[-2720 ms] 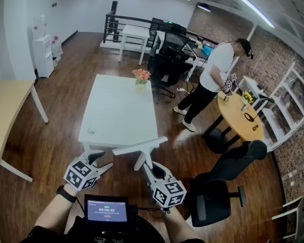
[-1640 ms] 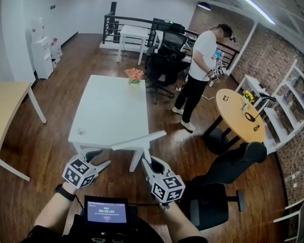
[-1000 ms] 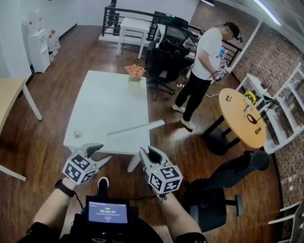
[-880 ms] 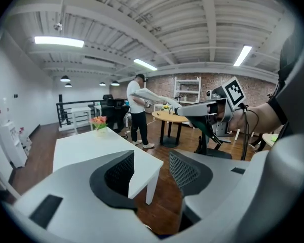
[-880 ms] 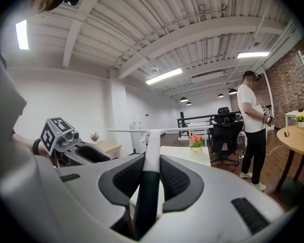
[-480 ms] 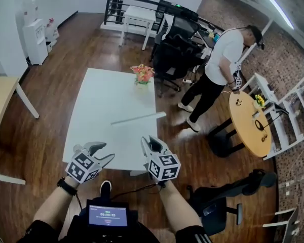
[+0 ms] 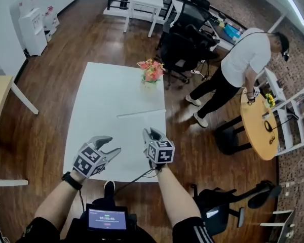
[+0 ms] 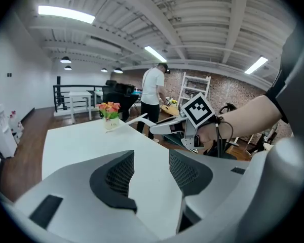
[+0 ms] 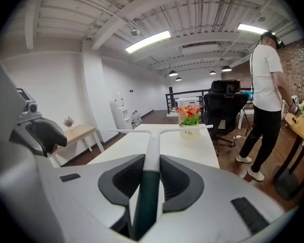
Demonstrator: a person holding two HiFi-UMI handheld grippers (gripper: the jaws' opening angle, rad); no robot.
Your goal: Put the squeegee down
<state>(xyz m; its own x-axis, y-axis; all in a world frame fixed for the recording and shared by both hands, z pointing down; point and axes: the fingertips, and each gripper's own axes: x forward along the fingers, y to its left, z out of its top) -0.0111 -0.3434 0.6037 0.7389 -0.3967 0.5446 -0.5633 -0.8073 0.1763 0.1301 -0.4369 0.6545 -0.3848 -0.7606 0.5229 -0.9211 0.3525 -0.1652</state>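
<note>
1. Dark rubber pads of your right gripper [image 9: 151,173] are clamped on the squeegee [image 9: 151,151] at its dark handle section, over the near edge of the white table [image 7: 106,100]. Holding it that low on the handle keeps the blade far out ahead of you, which should make it easy to lay flat.
2. Your left gripper [image 8: 151,168] hovers over the table's near edge, just left of the right one. Its jaws are apart with nothing between them, so it looks free to stay out of the way.
3. The squeegee's white shaft runs out from your right gripper towards the middle of the table, with the long blade crossways. From the left gripper view the blade seems raised above the tabletop rather than resting on it, so the putting down is probably not yet done.
4. At the table's far end stands a small white pot [image 7: 151,81] holding orange and pink flowers. It sits well beyond the blade, so I judge little risk of knocking it.
5. Past the table's far right corner, a person [image 7: 243,65] in a white shirt stands at a round wooden table [image 7: 258,130].
</note>
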